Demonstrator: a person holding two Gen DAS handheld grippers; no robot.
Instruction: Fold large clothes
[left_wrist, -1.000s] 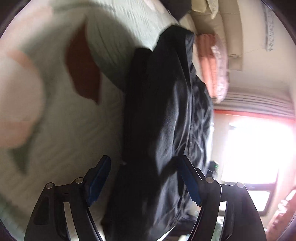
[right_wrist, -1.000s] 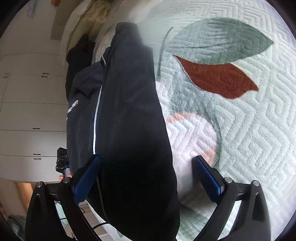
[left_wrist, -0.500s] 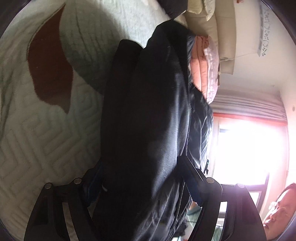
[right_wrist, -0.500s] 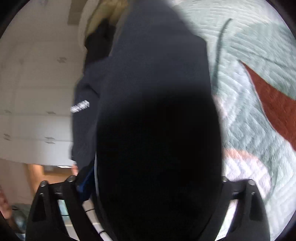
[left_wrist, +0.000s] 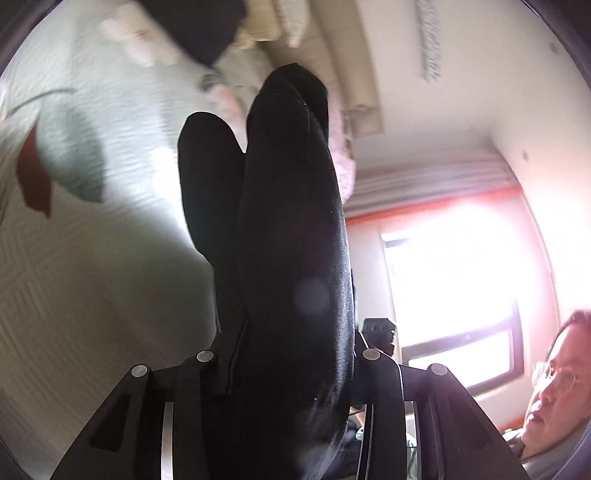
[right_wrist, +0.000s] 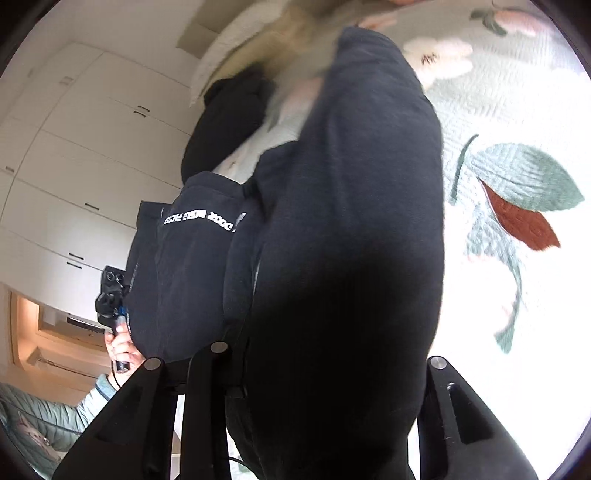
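Observation:
A large black garment (left_wrist: 291, 236) fills the middle of the left wrist view and hangs away from me above the pale green floral bedspread (left_wrist: 92, 258). My left gripper (left_wrist: 291, 354) is shut on its bunched edge. In the right wrist view the same black garment (right_wrist: 351, 240), with white lettering on a panel, is lifted off the bedspread (right_wrist: 517, 110). My right gripper (right_wrist: 325, 365) is shut on the cloth, which hides the fingertips.
Pillows and folded pink bedding (left_wrist: 343, 162) lie at the bed's far end. A bright window (left_wrist: 454, 280) and a person's face (left_wrist: 554, 387) are at right. White wardrobe doors (right_wrist: 74, 166) stand at left in the right wrist view, where a hand holds the other gripper (right_wrist: 114, 306).
Both grippers closed on the black garment and lifted it up off the bedspread. The views tilted upward toward the room.

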